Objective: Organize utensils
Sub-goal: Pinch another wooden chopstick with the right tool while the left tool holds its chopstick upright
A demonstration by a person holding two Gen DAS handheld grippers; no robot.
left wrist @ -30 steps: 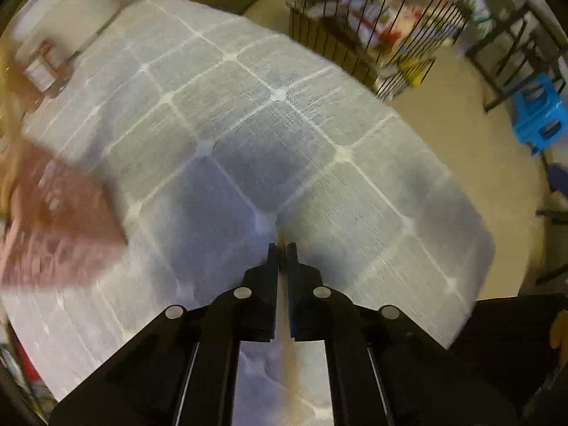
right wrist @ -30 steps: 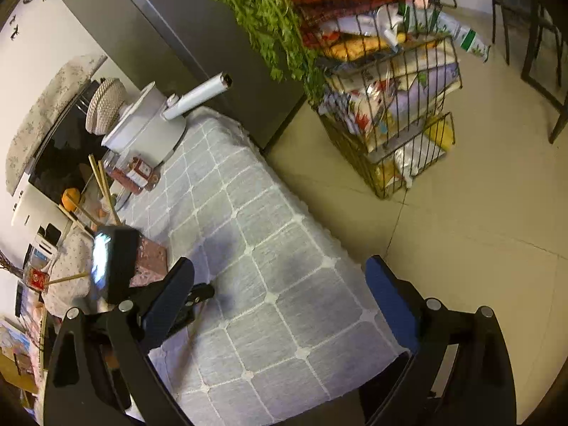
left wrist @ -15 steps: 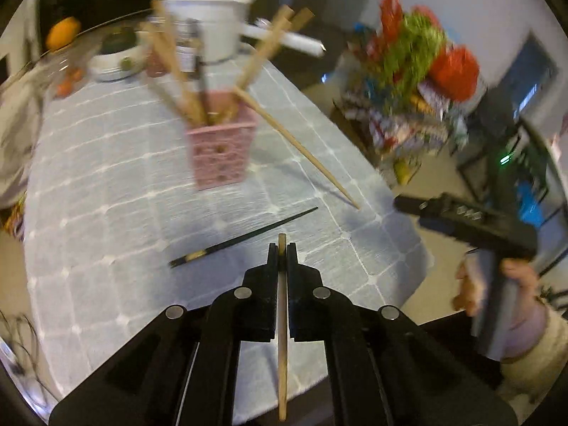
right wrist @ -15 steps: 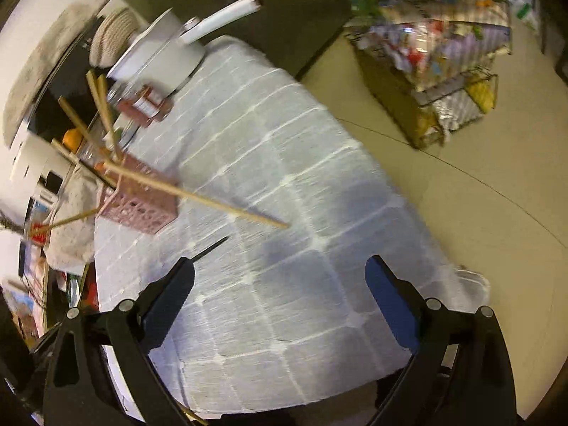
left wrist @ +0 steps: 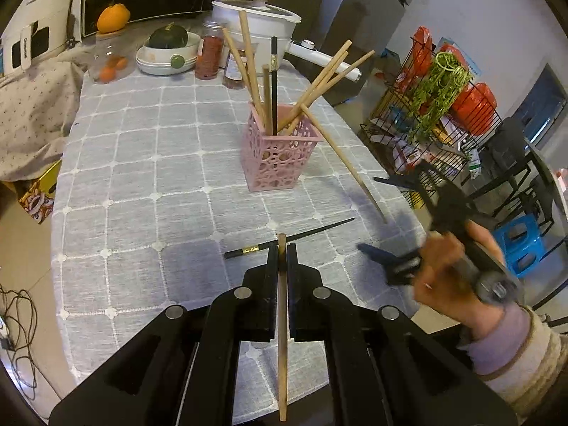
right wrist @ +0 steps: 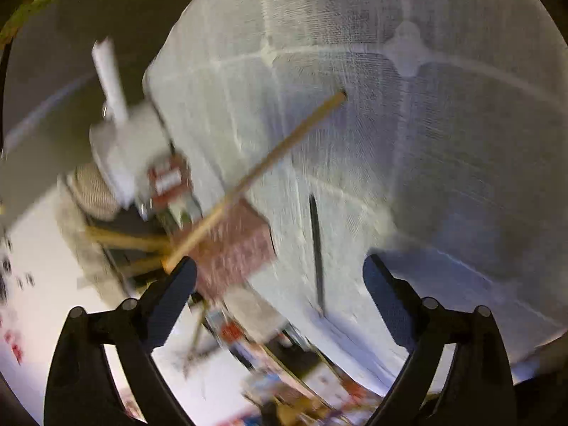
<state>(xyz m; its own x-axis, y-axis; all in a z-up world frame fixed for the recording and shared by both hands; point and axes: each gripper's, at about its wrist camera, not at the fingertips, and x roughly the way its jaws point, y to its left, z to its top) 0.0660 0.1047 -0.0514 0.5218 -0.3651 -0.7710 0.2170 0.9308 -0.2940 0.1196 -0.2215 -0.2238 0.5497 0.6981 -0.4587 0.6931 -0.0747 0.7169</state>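
My left gripper (left wrist: 282, 248) is shut on a wooden chopstick (left wrist: 282, 337) that runs back along its fingers. Ahead stands a pink perforated holder (left wrist: 278, 152) with several chopsticks in it. One long wooden chopstick (left wrist: 346, 163) leans out of the holder, its tip on the cloth. A black chopstick (left wrist: 289, 238) lies on the cloth just past my left fingertips. My right gripper (left wrist: 396, 223) is open and empty at the right, above the table edge. In the blurred right wrist view I see the open right gripper (right wrist: 280, 277), the leaning chopstick (right wrist: 269, 167), the black chopstick (right wrist: 316, 248) and the holder (right wrist: 230, 248).
The grey checked tablecloth (left wrist: 159, 163) covers the table. At the far end stand a white cooker (left wrist: 259, 25), jars (left wrist: 212, 56), a bowl with a squash (left wrist: 167, 49) and an orange (left wrist: 113, 17). A wire rack (left wrist: 426, 120) and a blue stool (left wrist: 522, 241) stand right of the table.
My left gripper, holding the wooden chopstick, has swung from close over the cloth to face the holder. My right gripper has moved in low over the cloth towards the leaning chopstick.
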